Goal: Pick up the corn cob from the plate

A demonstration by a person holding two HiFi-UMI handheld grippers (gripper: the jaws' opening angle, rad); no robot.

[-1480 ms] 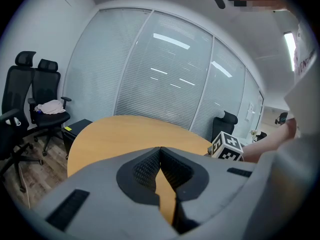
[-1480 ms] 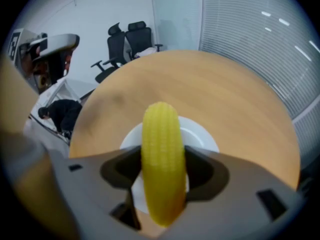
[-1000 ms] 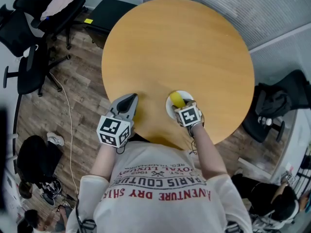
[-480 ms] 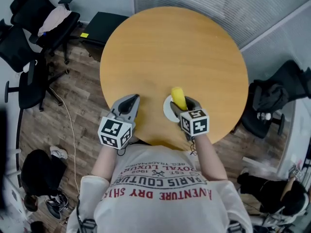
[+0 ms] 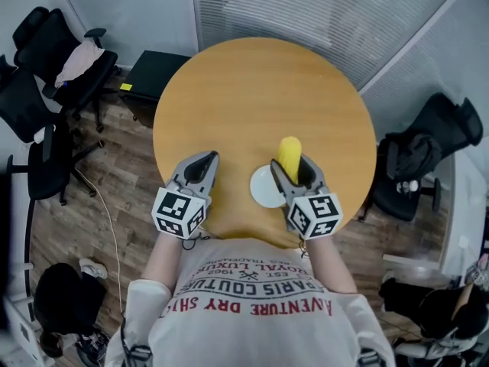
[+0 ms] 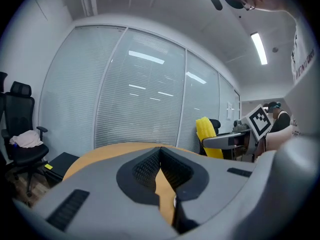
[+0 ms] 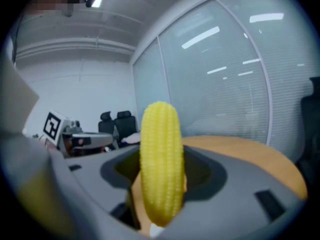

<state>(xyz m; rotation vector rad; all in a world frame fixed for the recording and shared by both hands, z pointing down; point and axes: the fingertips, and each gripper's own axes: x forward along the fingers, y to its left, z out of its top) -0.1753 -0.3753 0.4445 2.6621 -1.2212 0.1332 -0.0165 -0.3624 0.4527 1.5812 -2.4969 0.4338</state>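
Note:
My right gripper (image 5: 293,165) is shut on the yellow corn cob (image 5: 289,154), which stands upright between its jaws, lifted above the round wooden table (image 5: 252,90). The right gripper view shows the corn cob (image 7: 161,164) filling the middle, clamped at its lower half. Under and left of it lies the small white plate (image 5: 264,189), with nothing on it. My left gripper (image 5: 200,166) hovers over the table's near left edge, its jaws closed together and holding nothing. From the left gripper view the corn cob (image 6: 208,137) and the right gripper (image 6: 235,140) appear at the right.
Black office chairs (image 5: 46,75) stand on the wood floor at the left, one with a pink cloth. A black box (image 5: 153,75) sits by the table's left side. Another dark chair (image 5: 435,144) with a bag is at the right. Glass walls with blinds lie beyond.
The right gripper has lifted the corn cob off the plate and carried it up and slightly right. The plate now lies bare. The left gripper stayed in place.

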